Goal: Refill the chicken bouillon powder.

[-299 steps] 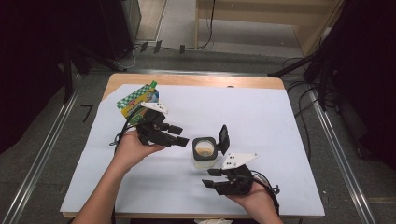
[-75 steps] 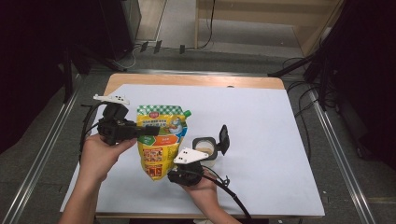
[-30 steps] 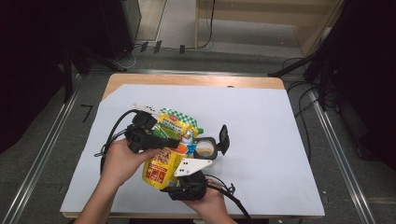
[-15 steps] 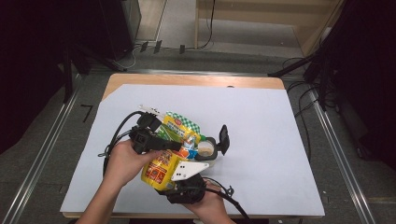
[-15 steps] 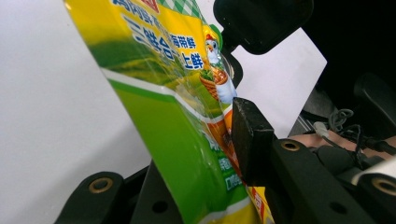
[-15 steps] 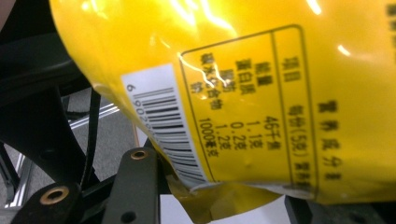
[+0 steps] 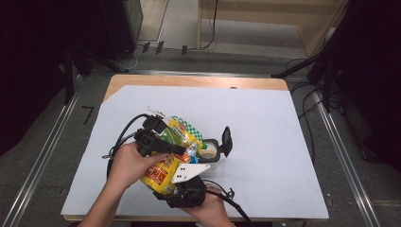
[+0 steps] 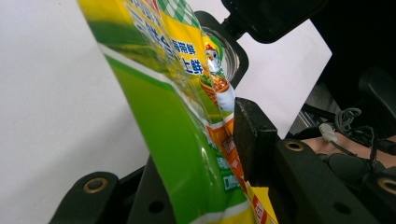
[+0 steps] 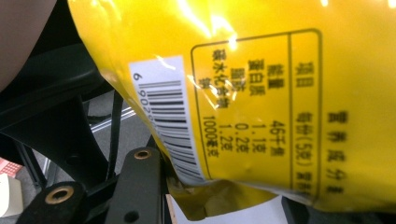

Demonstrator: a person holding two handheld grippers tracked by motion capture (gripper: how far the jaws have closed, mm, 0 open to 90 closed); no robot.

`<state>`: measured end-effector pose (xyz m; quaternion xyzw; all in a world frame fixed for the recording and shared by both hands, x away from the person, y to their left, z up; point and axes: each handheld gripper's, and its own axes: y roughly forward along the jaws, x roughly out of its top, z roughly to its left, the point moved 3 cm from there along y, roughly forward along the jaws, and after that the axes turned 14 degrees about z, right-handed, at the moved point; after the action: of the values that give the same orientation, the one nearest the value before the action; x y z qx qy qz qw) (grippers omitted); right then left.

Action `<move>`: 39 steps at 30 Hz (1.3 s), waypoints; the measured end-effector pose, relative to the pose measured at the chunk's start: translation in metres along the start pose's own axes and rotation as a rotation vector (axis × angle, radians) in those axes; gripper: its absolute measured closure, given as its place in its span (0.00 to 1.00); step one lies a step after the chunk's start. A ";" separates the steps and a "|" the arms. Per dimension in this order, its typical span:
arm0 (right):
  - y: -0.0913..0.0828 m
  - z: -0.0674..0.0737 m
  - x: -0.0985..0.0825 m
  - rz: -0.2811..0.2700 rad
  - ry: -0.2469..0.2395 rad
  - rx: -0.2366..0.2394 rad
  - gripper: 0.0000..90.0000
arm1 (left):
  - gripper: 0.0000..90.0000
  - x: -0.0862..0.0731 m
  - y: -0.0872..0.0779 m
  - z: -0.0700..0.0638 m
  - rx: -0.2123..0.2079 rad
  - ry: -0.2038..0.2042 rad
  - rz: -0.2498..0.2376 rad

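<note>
Now tilted spout-first over the open jar (image 7: 208, 152), the yellow pouch (image 7: 166, 158); earlier flat beside that jar. Clamped near its top by left gripper (image 7: 174, 148) (jaws just eased slightly), pinched at its bottom by right gripper (image 7: 177, 188); pouring likely next

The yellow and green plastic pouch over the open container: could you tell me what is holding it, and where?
Both grippers hold the yellow and green plastic pouch: the left gripper clamps its upper part, the right gripper its bottom edge.
</note>
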<state>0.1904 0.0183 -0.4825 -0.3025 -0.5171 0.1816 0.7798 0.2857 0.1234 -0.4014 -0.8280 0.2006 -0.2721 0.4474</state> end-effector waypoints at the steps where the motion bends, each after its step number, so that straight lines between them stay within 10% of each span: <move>1: 0.000 -0.001 0.000 0.001 0.004 -0.001 0.70 | 0.82 0.000 0.001 0.000 -0.004 0.001 0.002; 15: -0.004 -0.008 -0.002 -0.023 0.041 0.038 0.72 | 0.71 -0.001 0.000 -0.002 -0.017 0.059 0.041; 39: -0.003 -0.007 0.010 -0.008 0.032 0.056 0.68 | 0.90 0.026 -0.005 0.001 -0.006 -0.022 0.119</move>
<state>0.2006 0.0204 -0.4755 -0.2813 -0.5003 0.1883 0.7969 0.3070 0.1117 -0.3909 -0.8189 0.2452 -0.2353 0.4625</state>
